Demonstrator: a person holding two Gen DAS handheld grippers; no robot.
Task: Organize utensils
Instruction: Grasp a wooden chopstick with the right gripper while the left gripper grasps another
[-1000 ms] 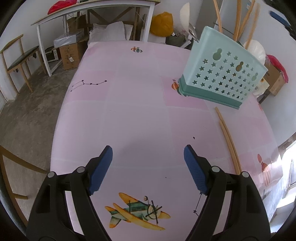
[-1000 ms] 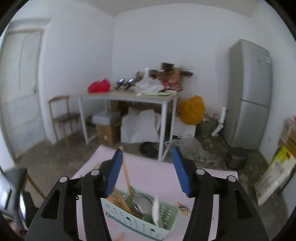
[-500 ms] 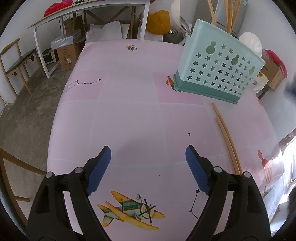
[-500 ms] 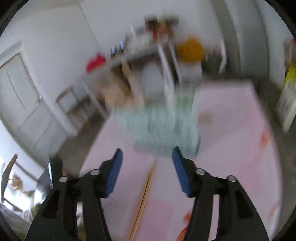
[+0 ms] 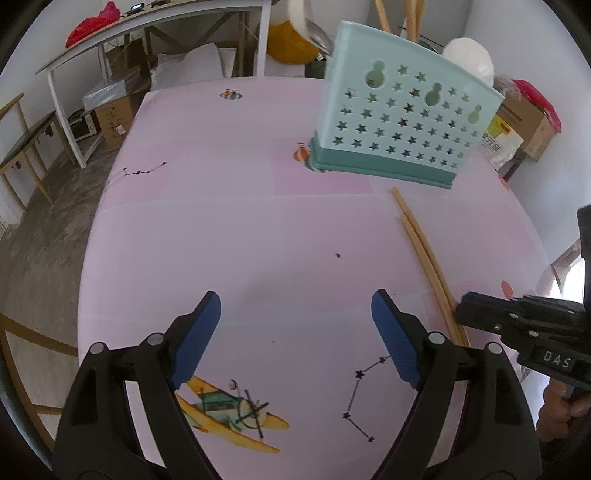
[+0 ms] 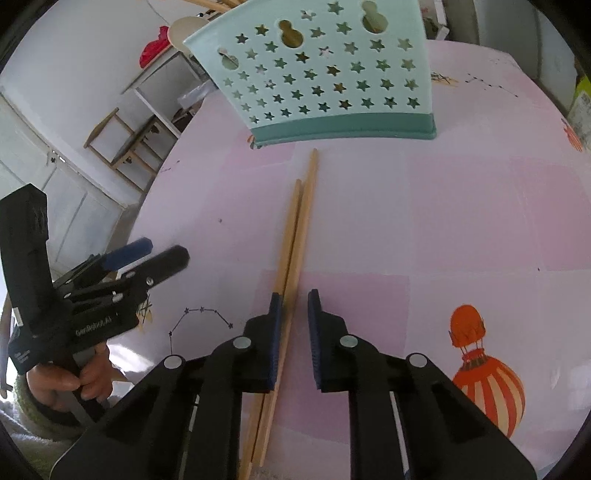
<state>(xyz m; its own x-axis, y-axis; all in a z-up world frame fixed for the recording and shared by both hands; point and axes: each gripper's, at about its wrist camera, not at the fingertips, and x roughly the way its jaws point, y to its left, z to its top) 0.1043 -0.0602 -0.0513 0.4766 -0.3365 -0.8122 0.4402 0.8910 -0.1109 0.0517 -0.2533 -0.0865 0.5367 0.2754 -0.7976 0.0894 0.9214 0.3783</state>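
Left tool: my left tool (image 5: 295,317) hangs over the middle of the table (image 5: 229,229) with its blue pads spread wide and nothing between them. From the right wrist camera I see it (image 6: 147,254) off to the left, held in a hand (image 6: 70,380).

Right tool: my right tool (image 6: 295,306) sits low over the near end of the chopsticks (image 6: 295,229). Its pads stand a narrow gap apart. The sticks run along the inner face of the left pad (image 6: 275,332), and I cannot tell whether they touch it. The right pad is clear of them, so nothing is clamped. In the left wrist view its black body (image 5: 517,325) comes in from the right edge, over the near end of the sticks.

Chopsticks: a wooden pair (image 5: 424,254), lying flat on the table side by side and touching along most of their length. The far tips point towards the basket and stop just short of its base.

Basket: a pale mint holder (image 5: 402,118) with star cut-outs and a darker green base, upright on the far part of the table (image 6: 461,206). Wooden sticks (image 5: 410,16) and a spoon (image 5: 314,31) rise out of its top.

Table cover: pink, printed with a yellow aeroplane (image 5: 236,413) and an orange hot-air balloon (image 6: 484,373).
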